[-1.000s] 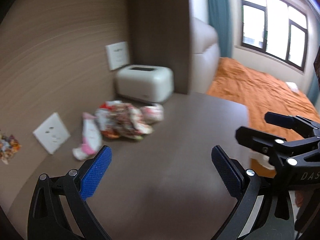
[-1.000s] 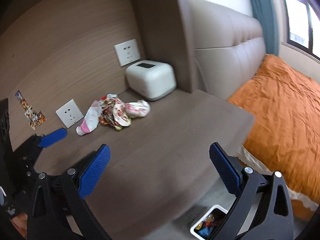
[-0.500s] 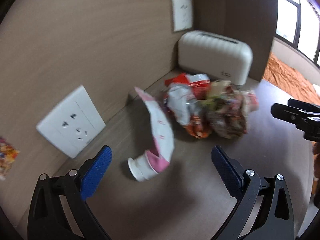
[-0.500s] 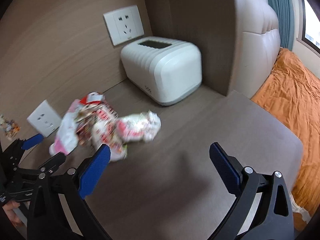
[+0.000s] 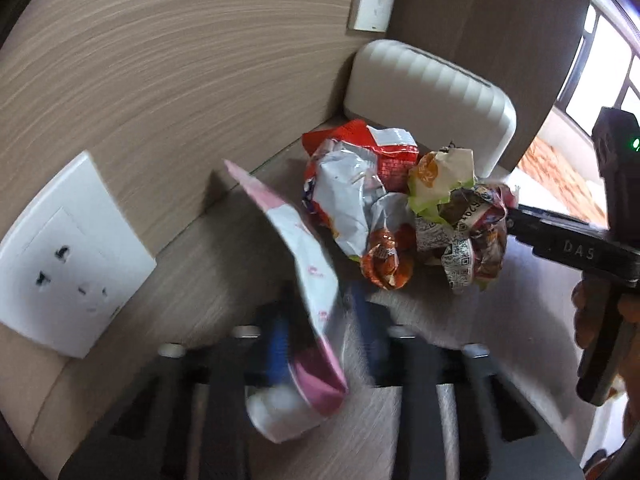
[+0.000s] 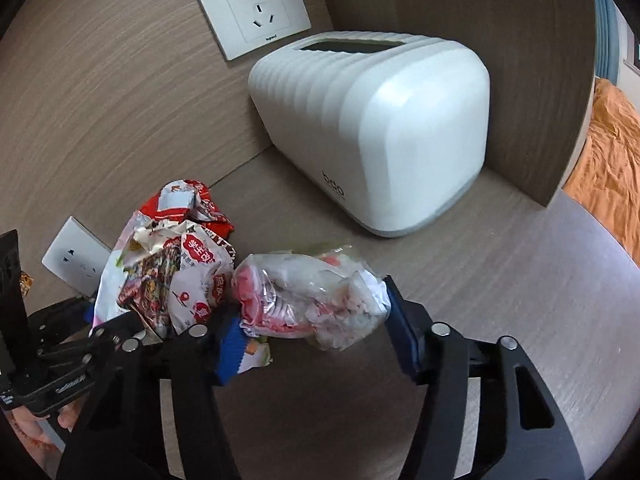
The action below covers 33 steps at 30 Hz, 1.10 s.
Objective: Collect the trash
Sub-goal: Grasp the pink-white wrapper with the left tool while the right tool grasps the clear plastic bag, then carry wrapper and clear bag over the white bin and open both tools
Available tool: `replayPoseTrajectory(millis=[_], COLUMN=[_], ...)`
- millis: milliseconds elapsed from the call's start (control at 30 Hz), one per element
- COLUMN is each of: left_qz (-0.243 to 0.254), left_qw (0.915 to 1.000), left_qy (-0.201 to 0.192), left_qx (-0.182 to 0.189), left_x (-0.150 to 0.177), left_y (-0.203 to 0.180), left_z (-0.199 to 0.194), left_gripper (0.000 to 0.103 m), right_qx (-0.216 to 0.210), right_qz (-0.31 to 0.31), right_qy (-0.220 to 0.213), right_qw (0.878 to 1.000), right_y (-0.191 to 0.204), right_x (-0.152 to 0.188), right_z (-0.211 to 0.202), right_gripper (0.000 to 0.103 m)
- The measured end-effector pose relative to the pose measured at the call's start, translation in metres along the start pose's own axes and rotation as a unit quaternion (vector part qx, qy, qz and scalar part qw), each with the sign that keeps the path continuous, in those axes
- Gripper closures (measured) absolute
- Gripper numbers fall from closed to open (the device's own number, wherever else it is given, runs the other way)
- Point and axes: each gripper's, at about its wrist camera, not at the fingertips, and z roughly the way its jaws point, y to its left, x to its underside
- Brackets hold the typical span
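Observation:
A pile of crumpled snack wrappers lies on the brown tabletop by the wood wall; it also shows in the right wrist view. My left gripper has its blue pads closed on a pink and white pouch; the image is blurred. My right gripper has its pads pressed against both ends of a crumpled clear and pink wrapper lying on the table. The right gripper's body shows at the right of the left wrist view.
A white ribbed tissue box stands in the corner behind the trash. Wall sockets sit on the wood wall. A brown panel rises to the right, with an orange bed beyond it.
Both grippers have moved in close to the trash and closed: the left on the pink and white pouch, the right around the clear and pink wrapper.

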Motion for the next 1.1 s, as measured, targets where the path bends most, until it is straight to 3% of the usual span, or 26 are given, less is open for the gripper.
replayPoseTrajectory(millis=[200, 567, 833, 1100], left_qz=[-0.007, -0.052, -0.015, 0.069], left_qw=[0.9999, 0.9975, 0.9972, 0.9907], left_qy=[-0.010, -0.030, -0.054, -0.048], left_qx=[0.011, 0.037, 0.049, 0.107], left_x=[0.008, 0.043, 0.049, 0.066], left_y=[-0.008, -0.012, -0.051, -0.144], left_z=[-0.012, -0.070, -0.117, -0.139], left_gripper=[0.096, 0.097, 0.097, 0.096], right_qx=[0.027, 0.028, 0.043, 0.088], right_qz=[-0.011, -0.008, -0.010, 0.017], right_qy=[-0.013, -0.030, -0.063, -0.085], right_qw=[0.999, 0.999, 0.997, 0.992], right_y=[0.001, 0.010, 0.006, -0.020], right_x=[0.008, 0.033, 0.059, 0.111], right_z=[-0.019, -0.079, -0.134, -0.200], right_gripper=[0.044, 0.044, 0.044, 0.044])
